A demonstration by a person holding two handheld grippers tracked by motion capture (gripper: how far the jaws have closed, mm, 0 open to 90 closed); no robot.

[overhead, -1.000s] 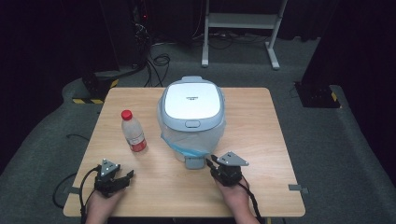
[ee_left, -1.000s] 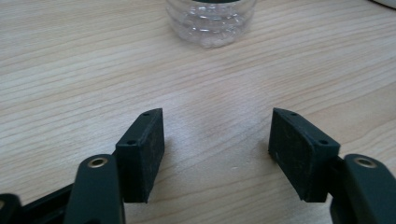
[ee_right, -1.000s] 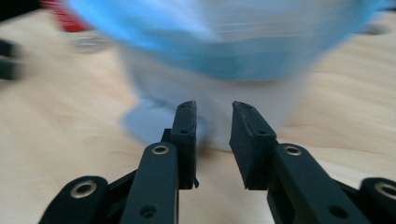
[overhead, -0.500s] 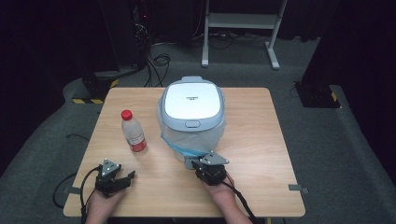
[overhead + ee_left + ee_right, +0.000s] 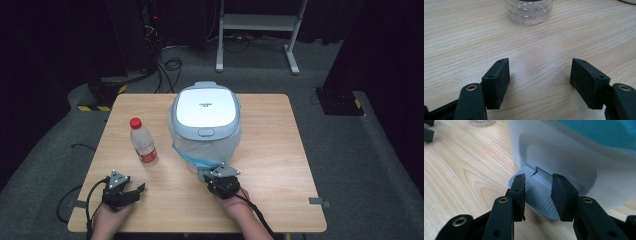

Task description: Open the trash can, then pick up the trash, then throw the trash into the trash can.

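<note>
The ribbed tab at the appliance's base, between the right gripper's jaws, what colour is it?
Grey ribbed tab, with fine parallel grooves; right gripper view shows it best.

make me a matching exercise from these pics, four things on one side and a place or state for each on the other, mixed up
Things:
1. bottle
2. cooker lid
3. left gripper
4. right gripper

Places or states:
A. jaws on either side of the grey ribbed tab at the cooker's foot
B. shut, white with a grey rim
C. open over bare table, nothing between the jaws
D. upright with a red cap, to the left of the cooker in the high view

Pairs: 1-D, 2-B, 3-C, 4-A
</note>
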